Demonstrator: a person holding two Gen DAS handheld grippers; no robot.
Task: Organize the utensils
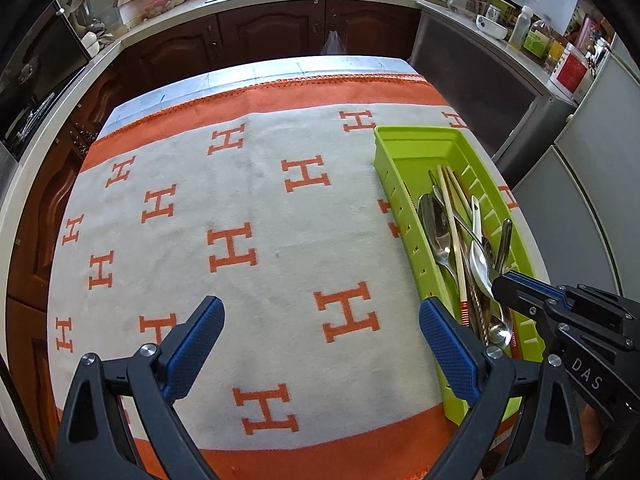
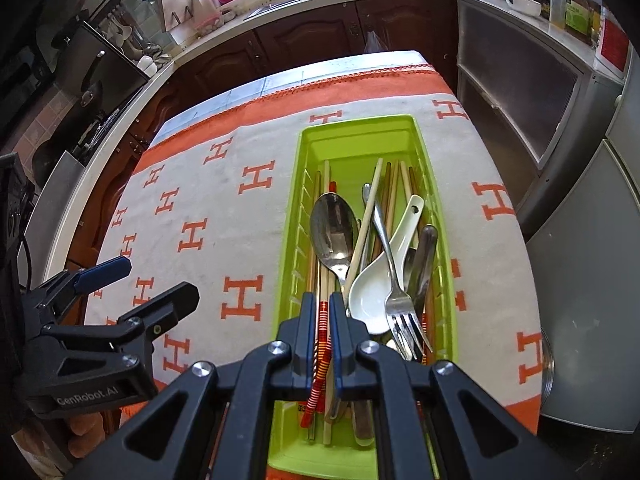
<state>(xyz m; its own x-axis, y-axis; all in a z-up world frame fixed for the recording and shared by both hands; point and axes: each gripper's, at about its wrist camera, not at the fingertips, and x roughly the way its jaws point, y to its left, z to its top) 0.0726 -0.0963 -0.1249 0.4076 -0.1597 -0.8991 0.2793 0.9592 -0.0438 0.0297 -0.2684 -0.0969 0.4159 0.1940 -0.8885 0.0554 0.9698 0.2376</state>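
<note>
Right gripper (image 2: 323, 322), lower center of right wrist view, jaws nearly closed w/ red-striped chopsticks (image 2: 320, 344) between the pads, over the green tray (image 2: 360, 128). Tray sits center-right on the orange-and-white H-pattern cloth (image 2: 208, 208), holding metal spoon (image 2: 334, 228), white spoon (image 2: 376, 280), fork (image 2: 400, 300). Left gripper (image 1: 320, 336) wide open, nothing in it, over cloth just left of tray.

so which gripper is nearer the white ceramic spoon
Right. The right gripper sits over the green tray's near end, just beside the white ceramic spoon. The left gripper hangs over the cloth outside the tray, jaws wide open.
</note>
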